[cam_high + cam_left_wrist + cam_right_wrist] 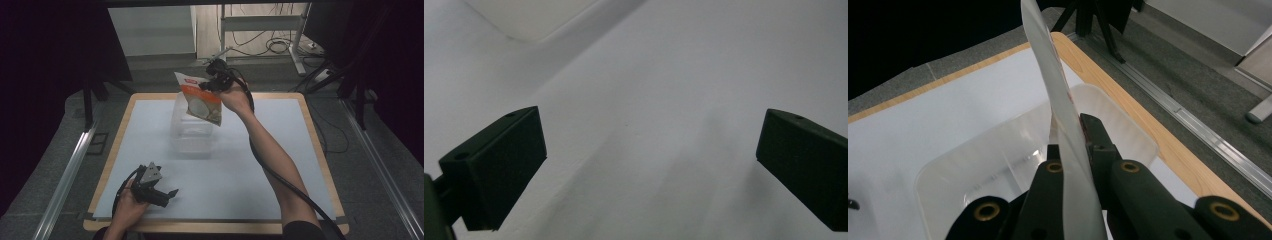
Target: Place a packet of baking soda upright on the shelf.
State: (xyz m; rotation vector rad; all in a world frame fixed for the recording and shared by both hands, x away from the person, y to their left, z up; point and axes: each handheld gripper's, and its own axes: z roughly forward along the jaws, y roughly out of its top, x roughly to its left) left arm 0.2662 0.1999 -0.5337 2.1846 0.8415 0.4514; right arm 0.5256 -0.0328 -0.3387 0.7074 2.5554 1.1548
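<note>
A flat orange and white packet (201, 101) hangs in the air over a clear plastic tub (191, 131) at the back middle of the white table. My right gripper (211, 83) is shut on the packet's upper edge. In the right gripper view the packet (1058, 100) stands edge-on between the black jaws, with the tub's rim (1128, 125) below it. My left gripper (167, 196) rests low near the table's front left corner, held in a hand. Its jaws stand wide apart, and its fingers (499, 170) frame bare table.
The white table (250, 165) has a wooden border (320, 150). A metal rail (385, 175) runs along the floor on the right, another on the left. Cables and desk legs lie beyond the far edge.
</note>
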